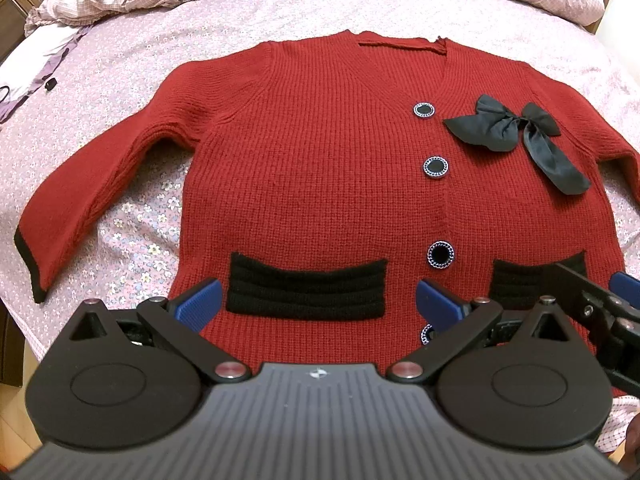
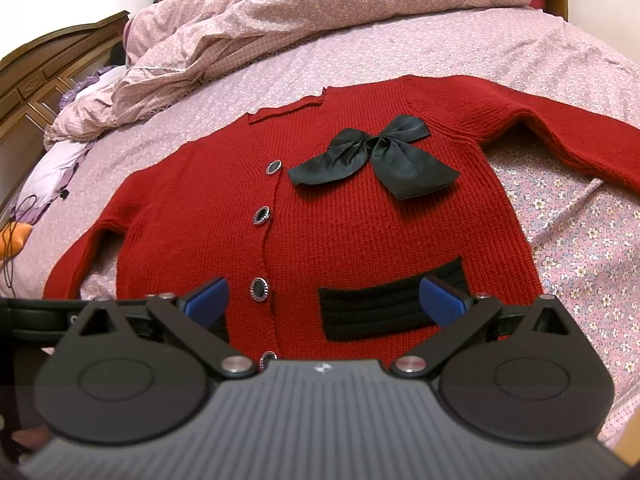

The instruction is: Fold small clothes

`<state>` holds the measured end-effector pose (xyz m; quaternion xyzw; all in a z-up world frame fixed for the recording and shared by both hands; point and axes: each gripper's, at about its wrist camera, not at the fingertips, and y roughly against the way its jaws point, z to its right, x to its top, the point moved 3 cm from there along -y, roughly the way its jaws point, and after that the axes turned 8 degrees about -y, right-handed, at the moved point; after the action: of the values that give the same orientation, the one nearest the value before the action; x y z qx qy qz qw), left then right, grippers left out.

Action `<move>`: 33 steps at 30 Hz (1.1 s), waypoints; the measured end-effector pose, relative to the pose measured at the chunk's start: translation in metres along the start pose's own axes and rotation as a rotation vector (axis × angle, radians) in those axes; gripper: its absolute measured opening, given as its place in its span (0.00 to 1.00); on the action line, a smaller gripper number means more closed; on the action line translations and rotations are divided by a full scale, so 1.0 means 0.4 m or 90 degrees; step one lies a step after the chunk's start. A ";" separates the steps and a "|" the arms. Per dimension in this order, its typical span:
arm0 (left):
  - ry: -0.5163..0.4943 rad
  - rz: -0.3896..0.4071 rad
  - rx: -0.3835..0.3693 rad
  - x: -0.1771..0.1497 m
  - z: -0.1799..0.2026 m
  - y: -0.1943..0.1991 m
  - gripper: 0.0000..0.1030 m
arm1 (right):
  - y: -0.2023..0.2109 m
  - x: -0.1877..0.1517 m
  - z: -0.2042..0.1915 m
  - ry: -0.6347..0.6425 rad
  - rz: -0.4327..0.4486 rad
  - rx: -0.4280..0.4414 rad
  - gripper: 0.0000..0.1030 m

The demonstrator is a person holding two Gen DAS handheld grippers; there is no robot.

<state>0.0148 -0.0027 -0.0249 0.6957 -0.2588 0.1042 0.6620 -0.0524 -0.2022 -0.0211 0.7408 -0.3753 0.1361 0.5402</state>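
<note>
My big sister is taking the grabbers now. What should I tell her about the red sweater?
Left gripper: open, holding nothing, over the sweater's hem.
Right gripper: open, holding nothing, over the hem beside it.
The red sweater lies flat, front up and buttoned, on the bed, both sleeves spread out. Its black bow is on the chest.
Done: sweater laid out.
Left: all the folding, sleeves first, probably.

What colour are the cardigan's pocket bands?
Black, ribbed, on the red cardigan; pocket bands show best in the left wrist view.
</note>
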 end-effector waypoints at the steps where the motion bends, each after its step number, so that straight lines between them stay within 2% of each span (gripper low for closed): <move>1: 0.000 0.000 0.000 0.000 0.000 0.000 1.00 | -0.002 -0.001 -0.001 0.001 0.000 0.000 1.00; 19: -0.001 0.000 -0.002 0.000 0.000 -0.001 1.00 | 0.006 0.010 0.007 -0.001 0.000 0.002 1.00; 33: -0.012 0.016 -0.019 0.035 0.001 0.004 1.00 | 0.008 0.024 0.026 -0.015 0.026 -0.003 1.00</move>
<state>0.0255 -0.0064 -0.0167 0.6834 -0.2749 0.1021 0.6686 -0.0501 -0.2161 -0.0170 0.7333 -0.3972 0.1374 0.5344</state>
